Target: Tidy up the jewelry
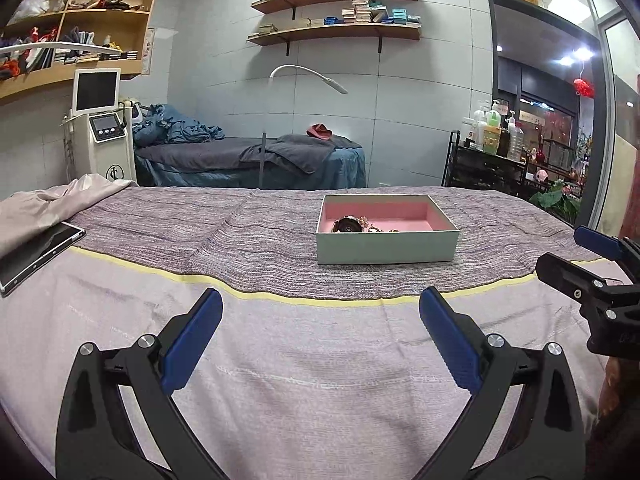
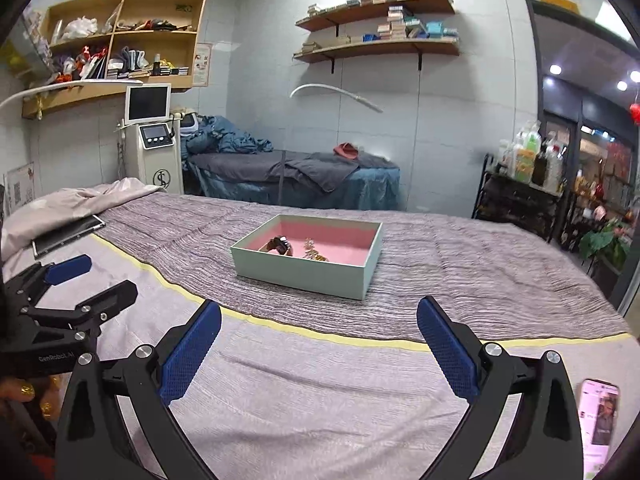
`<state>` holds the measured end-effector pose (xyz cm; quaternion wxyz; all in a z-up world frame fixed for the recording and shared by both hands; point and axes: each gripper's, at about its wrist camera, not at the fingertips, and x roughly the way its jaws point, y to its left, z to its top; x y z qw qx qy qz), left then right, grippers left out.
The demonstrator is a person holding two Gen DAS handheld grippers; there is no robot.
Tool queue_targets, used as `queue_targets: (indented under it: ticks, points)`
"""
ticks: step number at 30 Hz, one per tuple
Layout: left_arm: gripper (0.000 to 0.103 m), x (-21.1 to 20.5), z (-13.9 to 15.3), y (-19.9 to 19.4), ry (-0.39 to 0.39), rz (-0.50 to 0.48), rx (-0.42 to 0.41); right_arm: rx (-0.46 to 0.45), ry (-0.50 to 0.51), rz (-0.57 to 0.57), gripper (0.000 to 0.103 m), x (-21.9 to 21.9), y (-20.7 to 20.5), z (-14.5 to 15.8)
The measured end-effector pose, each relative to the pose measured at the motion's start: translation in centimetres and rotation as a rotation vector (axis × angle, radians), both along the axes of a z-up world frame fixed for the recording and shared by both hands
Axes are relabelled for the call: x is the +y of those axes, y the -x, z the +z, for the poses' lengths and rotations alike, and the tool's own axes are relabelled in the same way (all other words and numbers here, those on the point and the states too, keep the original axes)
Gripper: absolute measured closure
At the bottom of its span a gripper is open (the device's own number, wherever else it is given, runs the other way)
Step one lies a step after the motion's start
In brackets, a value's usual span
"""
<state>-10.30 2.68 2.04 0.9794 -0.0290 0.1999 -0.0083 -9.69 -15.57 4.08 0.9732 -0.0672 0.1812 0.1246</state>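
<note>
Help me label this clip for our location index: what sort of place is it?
Probably a beauty salon treatment room: a treatment bed with grey covers, a white console machine with a screen, and a rack of bottles by the doorway.

Mint-green box (image 2: 308,276) with pink lining (image 2: 340,246) on purple-grey striped cloth (image 2: 460,272).

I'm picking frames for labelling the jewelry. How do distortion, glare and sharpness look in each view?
Left wrist view: strong fisheye bending, dark corners; box sharp, but its near wall hides most of the jewelry. Right wrist view: same bending; jewelry seen better though small; phone screen glows bright; doorway lights flare.
</note>
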Motion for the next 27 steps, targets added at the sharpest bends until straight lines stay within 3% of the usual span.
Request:
queue_targets:
  ticks: [8,27]
  points:
    - [0.006,-0.9,0.3,2.2,-0.001,-0.021,-0.05,-0.097,0.035,-0.016,0.007,0.5,3.3,0.2]
    - [0.006,-1.6,0.5,2.8,-0.034,0.0,-0.063,-0.103,0.013,-0.03,0.007,0.1,3.9,-0.2]
